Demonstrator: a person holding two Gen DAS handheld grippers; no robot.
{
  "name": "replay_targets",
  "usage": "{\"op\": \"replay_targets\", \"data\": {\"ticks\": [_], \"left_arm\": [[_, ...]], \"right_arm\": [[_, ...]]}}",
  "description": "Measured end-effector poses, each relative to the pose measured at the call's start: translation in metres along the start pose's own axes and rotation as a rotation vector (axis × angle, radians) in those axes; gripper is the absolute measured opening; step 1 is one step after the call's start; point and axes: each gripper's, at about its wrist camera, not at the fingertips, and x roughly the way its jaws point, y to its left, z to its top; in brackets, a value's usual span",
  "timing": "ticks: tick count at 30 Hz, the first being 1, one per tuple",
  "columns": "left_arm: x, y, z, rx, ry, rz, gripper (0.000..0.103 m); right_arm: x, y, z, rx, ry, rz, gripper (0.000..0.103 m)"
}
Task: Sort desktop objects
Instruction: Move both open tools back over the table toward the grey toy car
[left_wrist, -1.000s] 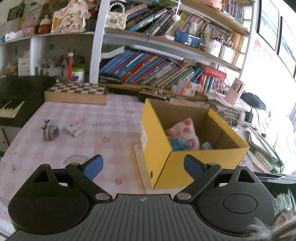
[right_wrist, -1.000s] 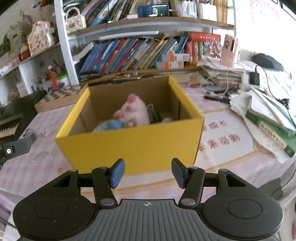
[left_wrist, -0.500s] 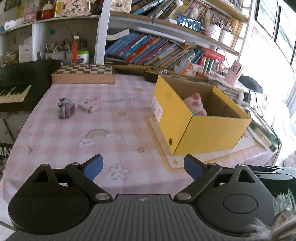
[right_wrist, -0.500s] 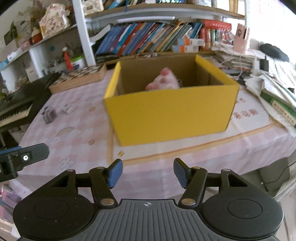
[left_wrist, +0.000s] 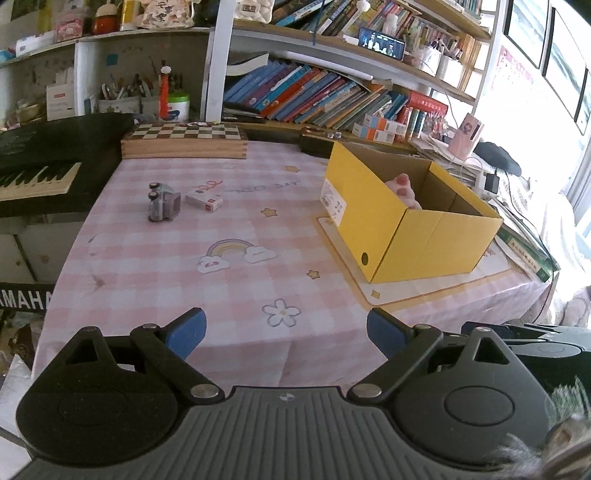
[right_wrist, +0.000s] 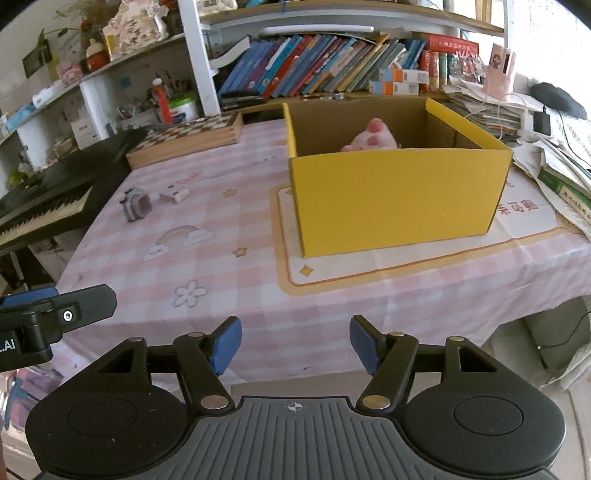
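A yellow cardboard box (left_wrist: 424, 236) (right_wrist: 399, 199) stands on the pink checked tablecloth (left_wrist: 229, 236), with a pink plush toy (left_wrist: 402, 186) (right_wrist: 373, 138) inside. Far left on the cloth lie a small grey toy car (left_wrist: 162, 203) (right_wrist: 136, 204) and a small white box (left_wrist: 204, 200) (right_wrist: 174, 194). My left gripper (left_wrist: 286, 332) hangs wide open and empty over the table's near edge. My right gripper (right_wrist: 295, 345) is also empty, its jaws opening, in front of the near edge. The left gripper's finger (right_wrist: 74, 306) shows at the right wrist view's left edge.
A wooden chessboard box (left_wrist: 184, 142) sits at the table's far side. A black keyboard (left_wrist: 40, 158) stands to the left. Bookshelves (left_wrist: 325, 96) run along the back. Stacked books and papers (right_wrist: 554, 158) with cables crowd the right side.
Both grippers have drawn back from the yellow box toward the table's near edge, so more tablecloth shows. The right gripper's jaws have widened. The left jaws keep the same spread.
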Motion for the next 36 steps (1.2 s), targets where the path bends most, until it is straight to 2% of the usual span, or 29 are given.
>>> {"op": "replay_targets", "data": {"ticks": [23, 36], "left_arm": [[-0.03, 0.061, -0.012, -0.038, -0.024, 0.04, 0.094], [-0.04, 0.092, -0.015, -0.088, -0.035, 0.096, 0.094]], "right_arm": [[0.003, 0.082, -0.013, -0.106, 0.004, 0.076, 0.068], [0.009, 0.115, -0.008, -0.159, -0.001, 0.114, 0.069]]}}
